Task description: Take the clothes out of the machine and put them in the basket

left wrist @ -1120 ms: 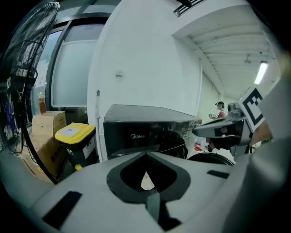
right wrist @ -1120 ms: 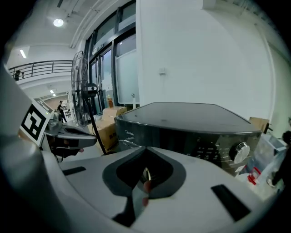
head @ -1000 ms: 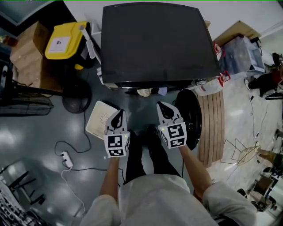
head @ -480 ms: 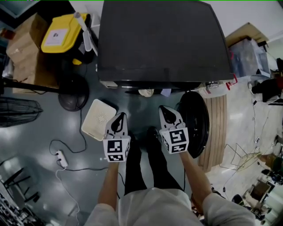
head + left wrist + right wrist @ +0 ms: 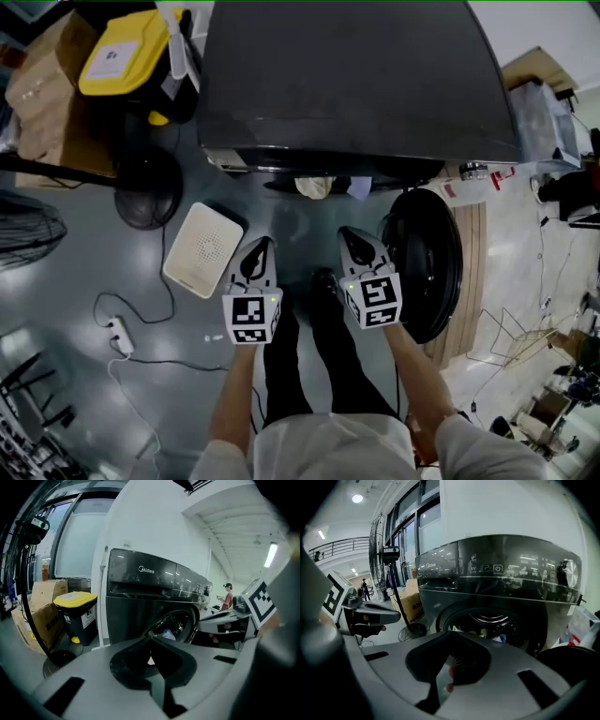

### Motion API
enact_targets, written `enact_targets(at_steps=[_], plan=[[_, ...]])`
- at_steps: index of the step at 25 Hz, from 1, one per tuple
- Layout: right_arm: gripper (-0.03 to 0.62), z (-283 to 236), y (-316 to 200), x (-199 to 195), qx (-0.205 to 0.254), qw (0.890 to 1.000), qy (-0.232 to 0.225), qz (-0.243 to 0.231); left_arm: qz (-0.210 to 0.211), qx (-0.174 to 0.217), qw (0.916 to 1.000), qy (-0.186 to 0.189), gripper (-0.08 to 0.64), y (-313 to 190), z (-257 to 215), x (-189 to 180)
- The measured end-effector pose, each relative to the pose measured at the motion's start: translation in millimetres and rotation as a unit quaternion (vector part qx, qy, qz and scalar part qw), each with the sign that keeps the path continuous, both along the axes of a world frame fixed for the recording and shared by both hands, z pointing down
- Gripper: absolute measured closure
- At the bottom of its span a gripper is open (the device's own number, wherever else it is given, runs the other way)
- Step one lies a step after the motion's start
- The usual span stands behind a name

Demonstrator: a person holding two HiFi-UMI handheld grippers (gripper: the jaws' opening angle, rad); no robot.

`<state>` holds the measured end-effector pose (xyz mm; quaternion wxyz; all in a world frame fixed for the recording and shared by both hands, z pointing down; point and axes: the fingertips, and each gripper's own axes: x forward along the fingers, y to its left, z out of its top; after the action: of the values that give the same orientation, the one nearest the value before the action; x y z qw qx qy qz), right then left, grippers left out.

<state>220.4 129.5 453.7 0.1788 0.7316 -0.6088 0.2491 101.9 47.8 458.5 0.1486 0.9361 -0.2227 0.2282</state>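
A dark front-loading washing machine (image 5: pixel 356 84) fills the top of the head view, with its round door (image 5: pixel 427 267) swung open to the right. Pale clothes (image 5: pixel 319 187) peek out of the opening. They also show inside the drum in the left gripper view (image 5: pixel 166 633) and in the right gripper view (image 5: pixel 490 633). A white perforated basket (image 5: pixel 202 248) lies on the floor to the left of the opening. My left gripper (image 5: pixel 261 247) (image 5: pixel 151 641) and right gripper (image 5: pixel 351 234) (image 5: pixel 451 637) hover side by side before the opening, both shut and empty, apart from the clothes.
A yellow-lidded bin (image 5: pixel 127 61) and cardboard boxes (image 5: pixel 42 94) stand left of the machine, beside a fan's round base (image 5: pixel 145 187). A power strip with cable (image 5: pixel 117 333) lies on the floor. A wooden slatted board (image 5: pixel 469 281) is behind the door. A person (image 5: pixel 227 597) stands far off.
Both grippers have sunk lower in front of the machine and stayed shut. The machine looms larger in the head view.
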Motion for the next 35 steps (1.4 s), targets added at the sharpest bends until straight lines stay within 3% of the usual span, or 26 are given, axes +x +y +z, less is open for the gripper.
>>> enact_targets(at_steps=[24,25,27,29,35], plan=[[0.566,170.8,8.4,7.8,0.016,1.000,-0.003,0.005,0.005,0.025,0.9995,0.019,0.541,-8.4,147.2,10.6],[0.550,173.3,7.1,7.3,0.024,1.000,-0.014,0.002,0.004,0.024,0.9995,0.020,0.541,-8.1,149.7,11.1],[0.384,178.5,4.2,8.0,0.037,0.999,-0.035,0.000,0.004,0.022,0.9995,0.022,0.541,-7.4,153.3,11.5],[0.281,185.6,2.0,12.4,0.039,0.998,-0.041,0.007,0.004,0.021,0.9995,0.022,0.541,-6.8,155.5,10.9],[0.225,207.8,-19.1,33.1,0.036,0.998,-0.039,0.030,0.000,0.021,0.9994,0.026,0.541,-9.7,158.7,10.4]])
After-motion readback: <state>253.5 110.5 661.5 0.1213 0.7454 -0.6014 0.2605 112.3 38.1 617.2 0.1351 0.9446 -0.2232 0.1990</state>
